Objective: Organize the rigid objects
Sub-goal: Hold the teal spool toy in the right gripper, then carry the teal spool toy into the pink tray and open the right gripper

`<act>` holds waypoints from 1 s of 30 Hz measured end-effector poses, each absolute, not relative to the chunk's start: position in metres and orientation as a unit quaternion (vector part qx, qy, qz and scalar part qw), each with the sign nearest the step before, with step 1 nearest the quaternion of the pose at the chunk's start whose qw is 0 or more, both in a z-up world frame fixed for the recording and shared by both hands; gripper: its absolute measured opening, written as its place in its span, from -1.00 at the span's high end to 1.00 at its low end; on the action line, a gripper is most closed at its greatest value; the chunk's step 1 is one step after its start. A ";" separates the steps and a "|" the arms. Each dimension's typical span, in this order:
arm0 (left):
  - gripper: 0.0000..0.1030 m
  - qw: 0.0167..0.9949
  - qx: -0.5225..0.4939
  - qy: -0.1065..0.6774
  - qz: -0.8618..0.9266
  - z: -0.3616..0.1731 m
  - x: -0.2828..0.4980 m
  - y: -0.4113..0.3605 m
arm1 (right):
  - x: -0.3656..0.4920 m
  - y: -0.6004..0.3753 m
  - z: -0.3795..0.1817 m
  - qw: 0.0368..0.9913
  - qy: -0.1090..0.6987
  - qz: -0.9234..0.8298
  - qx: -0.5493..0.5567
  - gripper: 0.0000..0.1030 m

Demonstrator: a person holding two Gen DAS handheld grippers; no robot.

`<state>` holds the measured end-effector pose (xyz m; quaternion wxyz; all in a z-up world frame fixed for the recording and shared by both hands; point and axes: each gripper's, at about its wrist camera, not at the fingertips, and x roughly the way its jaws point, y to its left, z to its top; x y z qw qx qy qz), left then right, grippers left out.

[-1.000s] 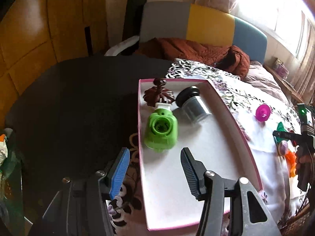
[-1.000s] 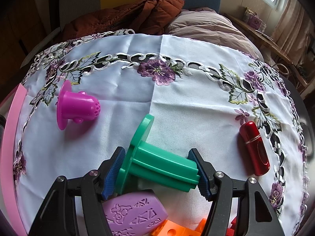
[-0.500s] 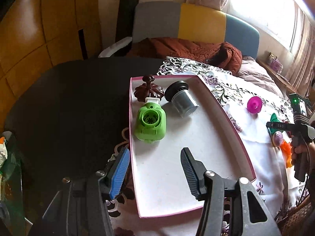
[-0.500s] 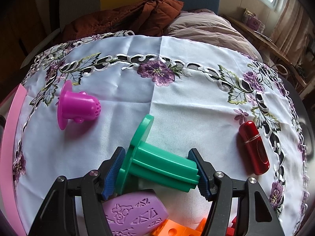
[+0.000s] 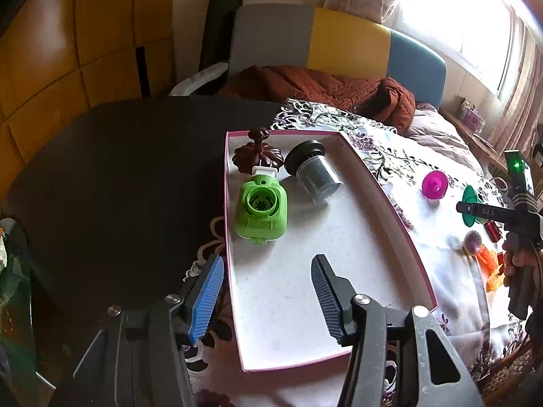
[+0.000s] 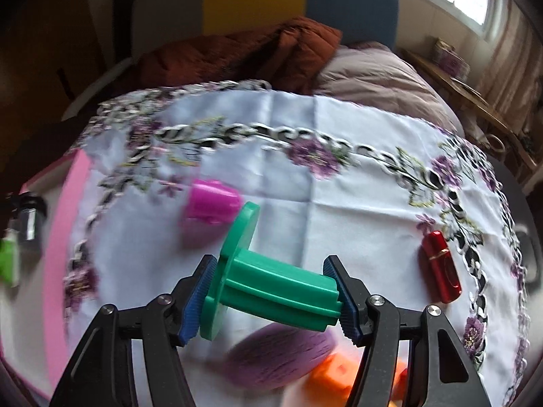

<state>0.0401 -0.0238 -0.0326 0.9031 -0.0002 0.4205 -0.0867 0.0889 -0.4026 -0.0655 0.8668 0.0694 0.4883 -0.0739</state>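
Note:
My right gripper (image 6: 271,296) is shut on a teal green flanged plastic piece (image 6: 268,288) and holds it above the white embroidered cloth (image 6: 356,210). It also shows in the left wrist view (image 5: 470,205). Below it lie a purple oval piece (image 6: 281,352) and orange pieces (image 6: 339,373). A magenta cup-shaped piece (image 6: 212,201) and a red cylinder (image 6: 441,266) lie on the cloth. My left gripper (image 5: 268,291) is open and empty over the near left edge of the pink-rimmed white tray (image 5: 400,220). The tray holds a green block (image 5: 261,210), a grey cylinder (image 5: 314,173) and a brown knob (image 5: 258,152).
A dark round table (image 5: 118,176) lies under the tray's left side. A rust-coloured jacket (image 5: 322,91) lies on a grey, yellow and blue chair (image 5: 339,40) behind. The person's right hand and gripper body (image 5: 519,237) are at the far right.
My right gripper has lifted the teal piece off the cloth and the view has shifted left with blur. The left gripper has drawn slightly back from the tray, still open.

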 end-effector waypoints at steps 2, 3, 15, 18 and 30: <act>-0.06 0.904 -0.002 0.420 -0.087 -0.032 0.040 -0.023 | 0.086 -0.387 -0.057 0.872 0.483 -0.051 0.061 -0.26; -0.06 0.904 -0.002 0.419 -0.087 -0.032 0.039 -0.023 | 0.085 -0.381 -0.054 0.874 0.480 -0.043 0.058 -0.26; -0.06 0.908 -0.019 0.412 -0.077 -0.029 0.035 -0.007 | 0.077 -0.254 -0.008 0.882 0.449 0.146 -0.008 -0.26; -0.06 0.907 -0.025 0.414 -0.074 -0.029 0.036 -0.004 | 0.076 -0.218 -0.007 0.866 0.456 0.201 -0.039 -0.26; -0.06 0.903 -0.037 0.423 -0.071 -0.034 0.040 0.003 | 0.134 -0.159 -0.059 0.833 0.506 0.174 -0.139 -0.23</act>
